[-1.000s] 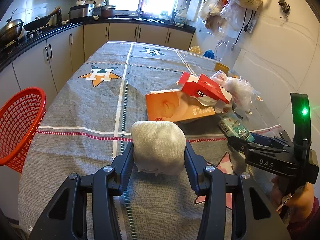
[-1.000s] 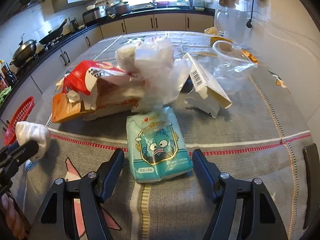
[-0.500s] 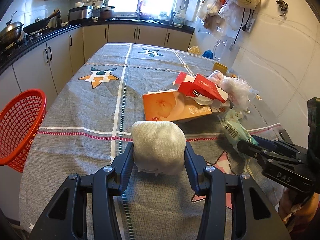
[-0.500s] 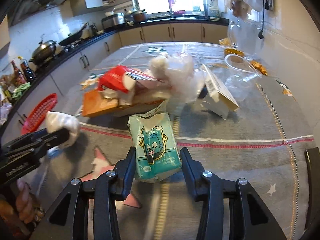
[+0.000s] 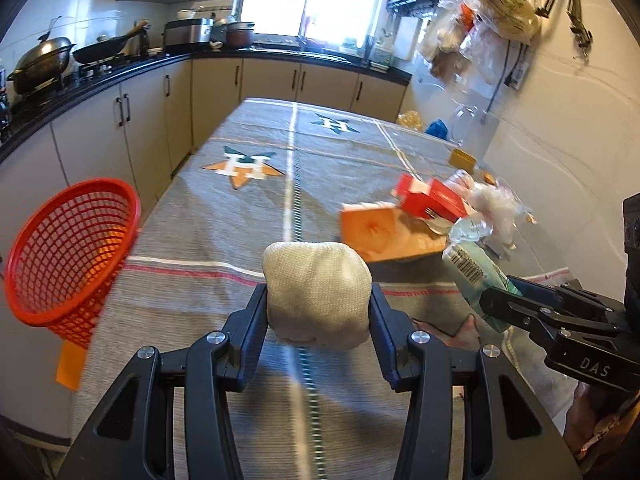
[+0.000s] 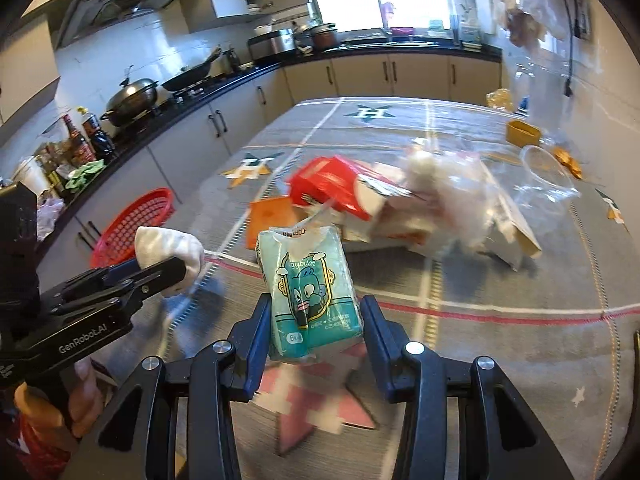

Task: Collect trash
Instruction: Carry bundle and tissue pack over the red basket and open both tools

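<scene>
My left gripper [image 5: 318, 308] is shut on a crumpled white cloth wad [image 5: 316, 292], held above the grey tablecloth [image 5: 240, 216]. My right gripper [image 6: 316, 320] is shut on a teal tissue pack [image 6: 310, 284] with a cartoon face, lifted off the table. In the left wrist view the right gripper [image 5: 492, 304] shows at the right, carrying the tissue pack [image 5: 472, 268]. Seen from the right wrist, the left gripper [image 6: 176, 270] holds the cloth wad [image 6: 168, 244] at the left. A red mesh basket [image 5: 68, 248] stands at the table's left edge.
A trash pile lies mid-table: a red carton [image 6: 332, 184], an orange box [image 5: 376, 232], clear plastic bags [image 6: 452, 192] and a white box [image 6: 516, 232]. A clear plastic cup [image 6: 548, 172] and a yellow tub [image 6: 522, 132] sit farther right. Counters with pans line the left wall.
The right gripper closed on the teal tissue pack and lifted it off the table toward the left. The left gripper, still holding the cloth wad, shifted slightly.
</scene>
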The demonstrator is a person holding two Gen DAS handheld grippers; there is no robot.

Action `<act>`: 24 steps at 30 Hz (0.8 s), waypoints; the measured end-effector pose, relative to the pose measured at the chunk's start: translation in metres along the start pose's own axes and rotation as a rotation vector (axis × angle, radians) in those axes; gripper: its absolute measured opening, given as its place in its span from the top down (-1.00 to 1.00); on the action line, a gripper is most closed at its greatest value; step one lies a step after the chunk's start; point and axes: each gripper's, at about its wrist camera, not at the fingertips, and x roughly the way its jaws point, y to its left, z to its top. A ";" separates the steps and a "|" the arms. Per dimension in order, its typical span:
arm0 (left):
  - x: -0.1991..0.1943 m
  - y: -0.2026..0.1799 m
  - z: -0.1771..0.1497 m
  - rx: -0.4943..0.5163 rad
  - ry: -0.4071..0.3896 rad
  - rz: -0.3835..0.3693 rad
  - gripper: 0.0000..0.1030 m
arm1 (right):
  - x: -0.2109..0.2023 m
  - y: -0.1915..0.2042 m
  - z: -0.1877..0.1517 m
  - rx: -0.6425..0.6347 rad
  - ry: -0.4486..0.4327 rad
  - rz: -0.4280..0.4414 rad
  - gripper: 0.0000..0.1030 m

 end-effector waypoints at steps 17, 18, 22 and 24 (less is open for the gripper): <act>-0.046 0.117 0.024 -0.161 -0.118 0.203 0.09 | 0.041 0.097 0.057 -0.109 0.067 0.226 0.08; -0.047 0.125 0.025 -0.171 -0.118 0.214 0.09 | 0.047 0.107 0.062 -0.117 0.073 0.245 0.08; -0.047 0.152 0.027 -0.209 -0.115 0.252 0.09 | 0.065 0.130 0.077 -0.116 0.103 0.316 0.08; -0.047 0.164 0.027 -0.224 -0.113 0.259 0.08 | 0.074 0.141 0.084 -0.112 0.118 0.347 0.07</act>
